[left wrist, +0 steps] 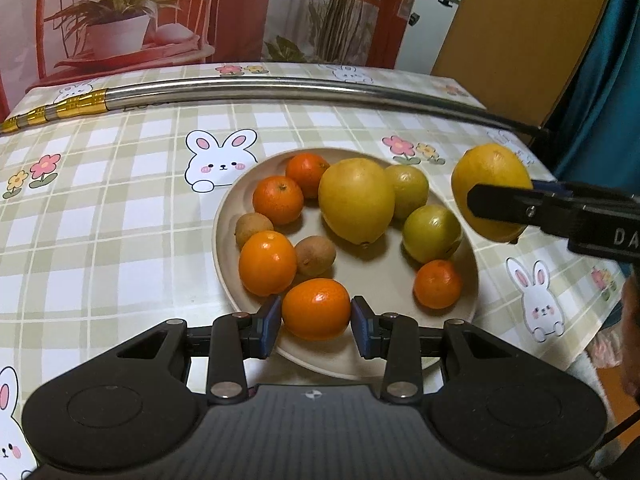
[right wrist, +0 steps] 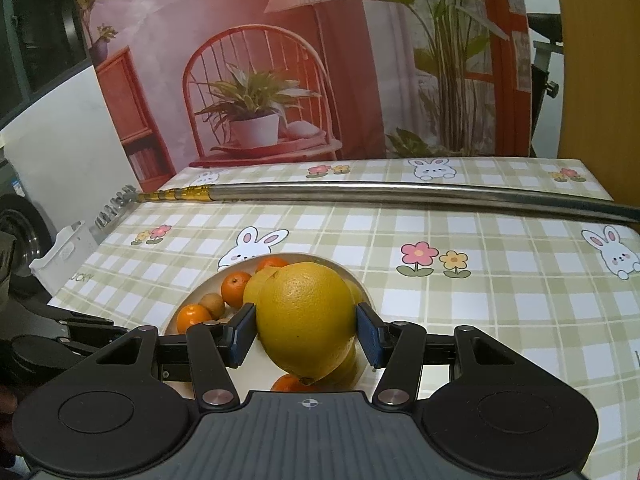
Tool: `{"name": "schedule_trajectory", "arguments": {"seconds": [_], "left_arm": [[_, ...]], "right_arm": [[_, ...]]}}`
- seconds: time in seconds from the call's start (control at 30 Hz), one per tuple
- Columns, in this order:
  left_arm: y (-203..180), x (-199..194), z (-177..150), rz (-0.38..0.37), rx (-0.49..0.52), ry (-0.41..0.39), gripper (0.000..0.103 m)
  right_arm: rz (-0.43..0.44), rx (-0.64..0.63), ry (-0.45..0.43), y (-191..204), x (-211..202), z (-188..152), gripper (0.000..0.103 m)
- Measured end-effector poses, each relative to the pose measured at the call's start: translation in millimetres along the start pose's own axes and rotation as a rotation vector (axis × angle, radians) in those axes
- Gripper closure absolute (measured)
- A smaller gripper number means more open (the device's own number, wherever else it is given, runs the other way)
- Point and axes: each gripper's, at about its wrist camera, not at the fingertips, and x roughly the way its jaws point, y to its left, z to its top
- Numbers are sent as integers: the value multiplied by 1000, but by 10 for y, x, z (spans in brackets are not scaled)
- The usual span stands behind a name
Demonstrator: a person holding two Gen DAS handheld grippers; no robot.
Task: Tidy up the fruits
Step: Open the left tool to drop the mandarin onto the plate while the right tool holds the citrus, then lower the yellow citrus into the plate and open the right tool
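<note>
Fruit sits on a round plate right in front of my two tongs. My left tongs grip a small orange between their blue pads, over the near edge of the plate. Just past these tongs lie two more oranges and two small brown fruits. Farther out sits a big yellow fruit in the middle of the plate. To the right of it are two green-yellow fruits, and one more small orange lies near the right rim.

My right tongs grip a big yellow fruit of their own. It is up in the air, not touching the plate. In the left view I see it off to the right of the left tongs, just past the plate's right edge, with a black finger across it.

Under all of it is a checked cloth with bunnies and flowers. A long shiny metal pole with a gold end lies across the cloth, far beyond both tongs.
</note>
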Motion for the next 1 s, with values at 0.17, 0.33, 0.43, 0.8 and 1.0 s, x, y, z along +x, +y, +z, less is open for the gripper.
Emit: {"name": "schedule_trajectory", "arguments": {"seconds": [0.17,0.33,0.43,0.8,1.0], "left_arm": [[-39,1,-16,19,39,-8,63],[-71,5,-46,46,67,-27,62],[-71,-2,-58,50,63,-37,62],[-38,-177,-101,54,10,-87,62],[47,-316,-98,76,-39,-134,61]], "right_arm": [[-3,9,5,-28,25,-5,53],[-2,12,10,-44,40,-15,53],[-2,13,12,-44,44,-23,53],[-2,9,20,-19,36,-45,53],[9,-6,34,46,51,-54,53]]}}
